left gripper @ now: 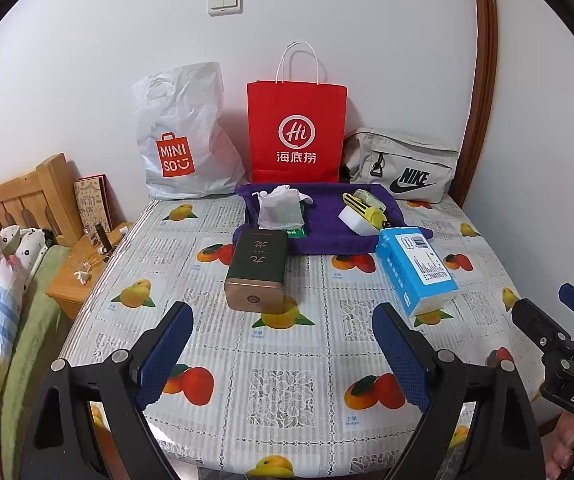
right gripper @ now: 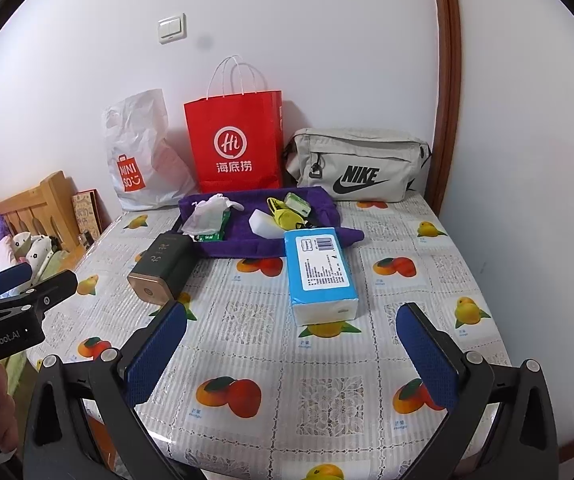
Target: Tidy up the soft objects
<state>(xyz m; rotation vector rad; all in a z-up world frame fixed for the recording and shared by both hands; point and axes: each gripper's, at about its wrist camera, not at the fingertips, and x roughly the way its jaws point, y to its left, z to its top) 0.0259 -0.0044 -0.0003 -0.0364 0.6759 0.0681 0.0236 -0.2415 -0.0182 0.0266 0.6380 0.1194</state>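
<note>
A blue tissue pack (left gripper: 415,270) (right gripper: 321,274) lies on the table in front of a purple towel (left gripper: 327,236) (right gripper: 247,246). On the towel lie a white plastic bag (left gripper: 279,210) (right gripper: 209,214), a white sponge (left gripper: 357,218) (right gripper: 265,224) and a yellow item (left gripper: 367,208) (right gripper: 287,216). A dark tin box (left gripper: 257,270) (right gripper: 161,270) lies left of the pack. My left gripper (left gripper: 283,328) is open and empty, short of the tin. My right gripper (right gripper: 291,324) is open and empty, just short of the tissue pack.
Against the back wall stand a white Miniso bag (left gripper: 183,136) (right gripper: 139,152), a red paper bag (left gripper: 297,132) (right gripper: 235,144) and a grey Nike pouch (left gripper: 403,164) (right gripper: 359,164). A bed and a wooden nightstand (left gripper: 79,268) are at the left. The fruit-print tablecloth (left gripper: 287,360) covers the table.
</note>
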